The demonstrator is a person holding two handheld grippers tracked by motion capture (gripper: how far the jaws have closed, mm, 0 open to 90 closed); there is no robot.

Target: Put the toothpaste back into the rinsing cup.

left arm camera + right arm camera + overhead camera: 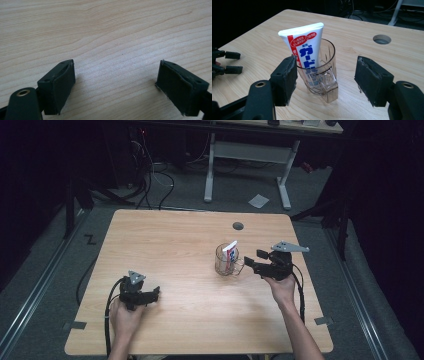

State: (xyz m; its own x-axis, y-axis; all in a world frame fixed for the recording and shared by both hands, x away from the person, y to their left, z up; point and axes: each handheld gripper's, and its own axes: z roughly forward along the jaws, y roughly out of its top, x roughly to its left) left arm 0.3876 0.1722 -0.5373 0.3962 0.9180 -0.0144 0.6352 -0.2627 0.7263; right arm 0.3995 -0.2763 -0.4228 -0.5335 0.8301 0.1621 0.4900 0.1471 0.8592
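A clear glass mug (226, 261) stands right of the table's middle, its handle turned toward my right gripper (250, 263). A white toothpaste tube (230, 251) with red and blue print leans upright inside it. In the right gripper view the mug (325, 62) and the tube (305, 47) sit just beyond my right gripper (327, 67). That gripper is open, with a jaw on either side of the handle and neither pad touching it. My left gripper (156, 293) rests low near the front left, open, with bare wood between the jaws of the left gripper (115, 83).
A round cable hole (238, 226) lies in the wooden table (170, 240) behind the mug. On the floor beyond the table stand a white desk frame (247, 155) and loose cables (155, 175). My left gripper (224, 62) appears far off at the left of the right gripper view.
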